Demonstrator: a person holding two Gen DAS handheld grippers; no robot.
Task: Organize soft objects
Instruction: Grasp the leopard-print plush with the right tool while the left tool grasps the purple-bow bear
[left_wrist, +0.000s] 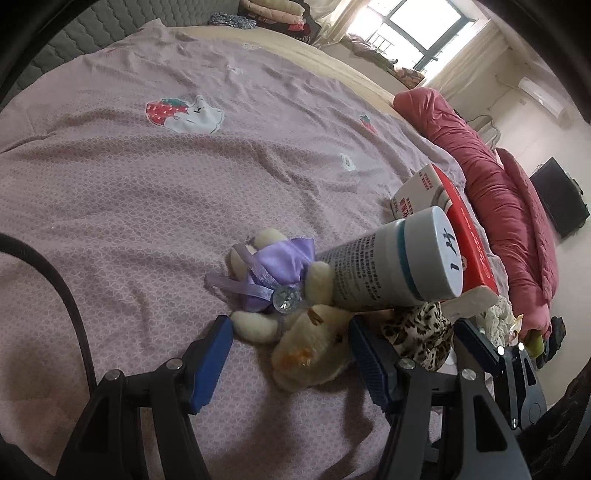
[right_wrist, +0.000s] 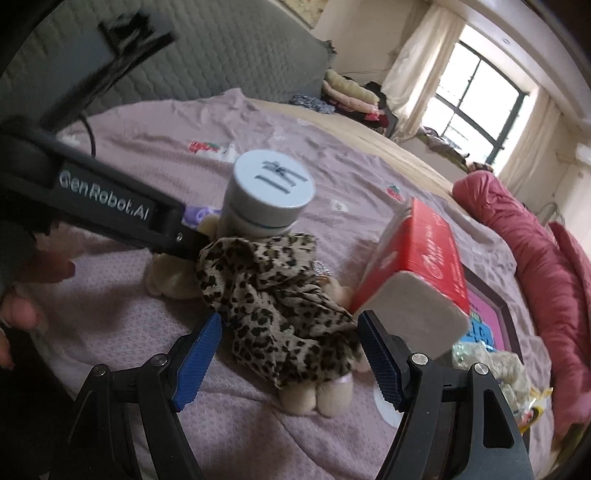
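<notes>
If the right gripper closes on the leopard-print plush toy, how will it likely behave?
The leopard-print plush toy probably squashes and feels light: it looks stuffed. Its loose dress may bunch or slip. The tube leaning nearby might topple.

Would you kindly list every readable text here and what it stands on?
"GenRobot.AI": side of the left gripper.
Handwritten black marks on the tube cap: not legible.
Small print on the tube body: too small.
Print on the red box: blurred.
Pink board: blurred.

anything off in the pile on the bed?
Yes. The capped tube lies propped across the purple-dressed plush, cap end raised, and the red box tilts on the heap beside the leopard-dressed plush. Hard items among soft.
</notes>
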